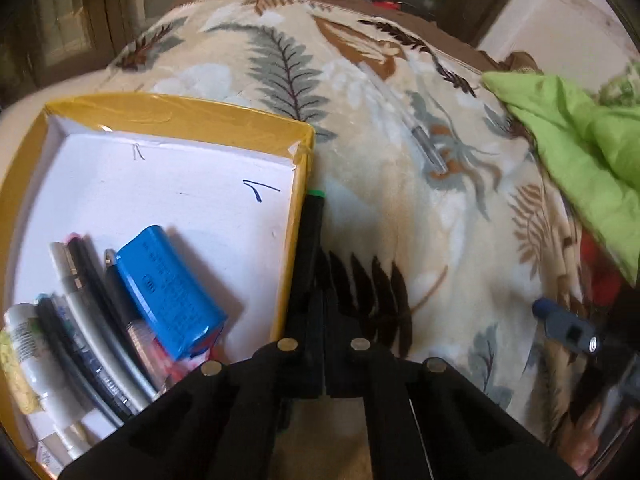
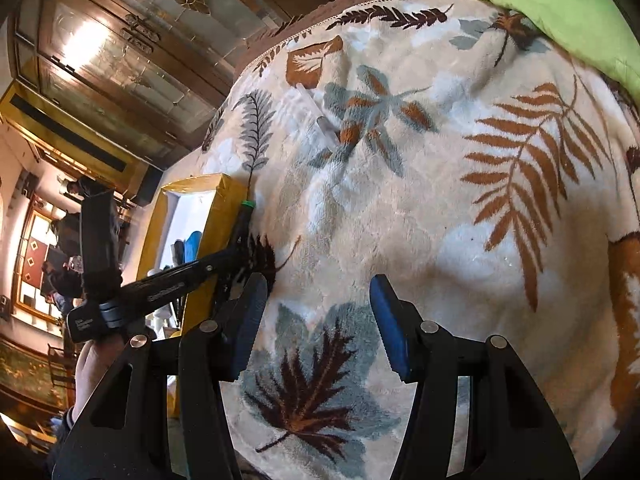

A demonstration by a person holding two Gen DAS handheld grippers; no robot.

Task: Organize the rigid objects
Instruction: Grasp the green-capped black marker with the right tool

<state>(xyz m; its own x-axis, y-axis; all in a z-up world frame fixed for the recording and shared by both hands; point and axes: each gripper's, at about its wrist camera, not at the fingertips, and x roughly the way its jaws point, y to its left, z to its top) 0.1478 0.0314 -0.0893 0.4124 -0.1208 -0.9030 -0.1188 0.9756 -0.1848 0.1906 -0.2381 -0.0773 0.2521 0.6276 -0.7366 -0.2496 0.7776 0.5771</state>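
Note:
My left gripper (image 1: 322, 272) points down at the blanket, right beside the yellow box (image 1: 180, 114). Its jaws are shut on a black pen with a green end (image 1: 314, 220), which lies along the box's outer wall. In the right wrist view the same pen (image 2: 245, 216) sticks out of the left gripper (image 2: 239, 242). Inside the box lie a blue block (image 1: 172, 292), several pens (image 1: 88, 320) and a white tube (image 1: 32, 344). A clear pen (image 1: 424, 136) (image 2: 320, 120) rests farther out on the blanket. My right gripper (image 2: 316, 320) hangs open over the blanket with nothing between its blue pads.
A leaf-patterned blanket (image 2: 440, 220) covers the surface. A green cloth (image 1: 580, 140) (image 2: 560, 8) is bunched at the far right edge. A person's hand (image 2: 96, 368) holds the left gripper's handle. Wooden glass-fronted cabinets stand beyond the blanket.

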